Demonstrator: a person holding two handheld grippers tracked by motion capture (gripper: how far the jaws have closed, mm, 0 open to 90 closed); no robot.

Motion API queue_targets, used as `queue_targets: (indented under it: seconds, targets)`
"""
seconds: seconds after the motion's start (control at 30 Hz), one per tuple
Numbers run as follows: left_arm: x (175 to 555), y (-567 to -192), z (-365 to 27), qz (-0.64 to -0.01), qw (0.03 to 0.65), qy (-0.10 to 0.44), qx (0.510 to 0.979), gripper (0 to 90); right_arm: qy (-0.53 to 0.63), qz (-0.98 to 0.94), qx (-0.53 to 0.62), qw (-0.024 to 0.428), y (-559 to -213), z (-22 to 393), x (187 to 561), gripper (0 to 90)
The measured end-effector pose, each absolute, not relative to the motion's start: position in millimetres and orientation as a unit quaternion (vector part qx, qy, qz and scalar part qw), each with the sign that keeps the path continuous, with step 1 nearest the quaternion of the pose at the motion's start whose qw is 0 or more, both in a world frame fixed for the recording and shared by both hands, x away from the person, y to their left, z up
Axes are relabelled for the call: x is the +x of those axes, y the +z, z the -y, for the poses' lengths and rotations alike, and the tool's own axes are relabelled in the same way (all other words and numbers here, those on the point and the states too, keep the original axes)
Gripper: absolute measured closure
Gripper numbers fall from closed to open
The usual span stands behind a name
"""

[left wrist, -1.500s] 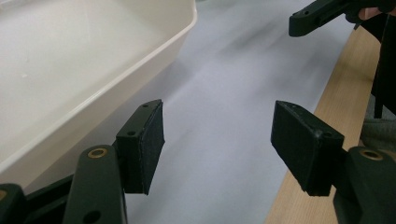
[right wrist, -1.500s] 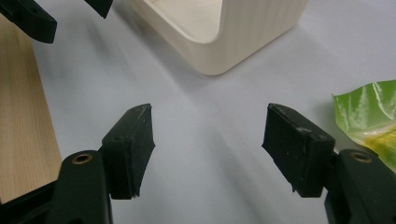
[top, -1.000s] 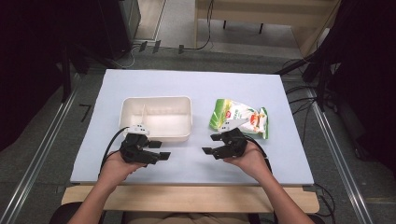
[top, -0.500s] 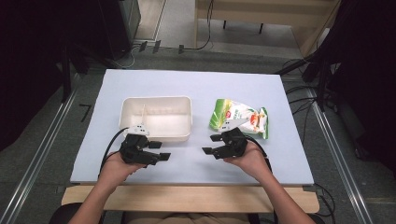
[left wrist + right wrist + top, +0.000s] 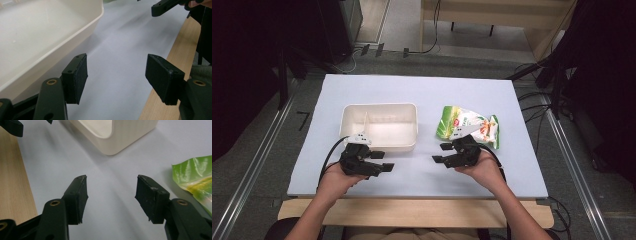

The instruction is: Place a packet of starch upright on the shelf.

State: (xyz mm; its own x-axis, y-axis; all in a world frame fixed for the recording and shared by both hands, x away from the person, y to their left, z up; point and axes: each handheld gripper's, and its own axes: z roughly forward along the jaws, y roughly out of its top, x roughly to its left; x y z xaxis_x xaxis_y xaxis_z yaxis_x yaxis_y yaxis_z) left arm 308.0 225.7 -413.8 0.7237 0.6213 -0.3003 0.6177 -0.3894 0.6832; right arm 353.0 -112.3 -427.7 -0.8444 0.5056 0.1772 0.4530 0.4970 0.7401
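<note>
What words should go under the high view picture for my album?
Two open grippers, left and right, face each other near a cream tray and green snack bag.

Both forearms enter from the bottom edge, angled inward. Left hand [image 5: 337,177] grips left tool [image 5: 379,161], jaws parted wide, nothing between them, pointing toward the right tool. Right hand [image 5: 482,167] grips right tool [image 5: 441,153], jaws likewise spread and empty, pointing left. Tool tips face each other, apart.

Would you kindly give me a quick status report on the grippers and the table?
Left gripper open, empty. Right gripper open, empty. White tray empty; green snack bag flat beside it. Nothing between them.
</note>
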Motion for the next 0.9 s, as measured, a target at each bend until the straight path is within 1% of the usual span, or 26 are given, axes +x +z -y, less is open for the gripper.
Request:
queue_targets:
  seconds: [0.1,0.13,0.27,0.3,0.37,0.4,0.43,0.5,0.53,0.57,0.63,0.67,0.7,0.73,0.8,0.83,0.9]
  targets:
    - [307,-413,-227,-0.376,0.411,0.004,0.831,35.2,0.414,-0.868,0.271,0.041,-421,119,354,46.6]
    - [307,-413,-227,-0.378,0.412,0.003,0.829,35.2,0.42,-0.863,0.276,0.043,-412,128,355,48.0]
    - [306,-413,-228,-0.377,0.41,0.004,0.831,35.2,0.427,-0.855,0.29,0.052,-401,143,359,50.7]
    - [305,-413,-229,-0.379,0.411,0.004,0.829,35.2,0.431,-0.85,0.299,0.053,-397,151,363,53.1]
    - [305,-413,-229,-0.379,0.409,0.005,0.83,35.2,0.432,-0.847,0.305,0.053,-397,155,365,54.2]
    - [305,-413,-229,-0.379,0.411,0.004,0.829,35.2,0.427,-0.845,0.319,0.054,-396,162,368,57.9]
    - [304,-413,-230,-0.378,0.409,0.005,0.83,35.2,0.424,-0.844,0.324,0.055,-397,165,370,60.3]
    - [304,-413,-230,-0.38,0.41,0.005,0.829,35.3,0.416,-0.845,0.331,0.062,-399,168,372,60.8]
    - [303,-413,-230,-0.38,0.41,0.005,0.829,35.2,0.41,-0.842,0.344,0.065,-404,176,376,63.7]
    - [303,-413,-230,-0.38,0.41,0.005,0.829,35.3,0.41,-0.842,0.344,0.065,-404,176,376,63.7]
    - [302,-413,-232,-0.381,0.41,0.008,0.829,35.2,0.408,-0.836,0.36,0.07,-410,189,382,69.6]
    - [302,-413,-232,-0.381,0.41,0.008,0.829,35.3,0.408,-0.836,0.36,0.07,-410,189,382,69.6]
    - [301,-413,-234,-0.382,0.408,0.008,0.829,35.3,0.41,-0.829,0.374,0.073,-412,197,387,73.7]
    - [301,-413,-234,-0.382,0.408,0.008,0.829,35.3,0.41,-0.829,0.374,0.073,-412,197,387,73.7]
    - [300,-413,-235,-0.386,0.413,0.007,0.825,35.3,0.405,-0.825,0.387,0.076,-416,206,392,79.7]
    - [300,-413,-235,-0.386,0.413,0.007,0.825,35.3,0.405,-0.825,0.387,0.076,-416,206,392,79.7]
    - [300,-413,-236,-0.385,0.413,0.007,0.825,35.3,0.403,-0.823,0.394,0.075,-417,211,395,84.0]
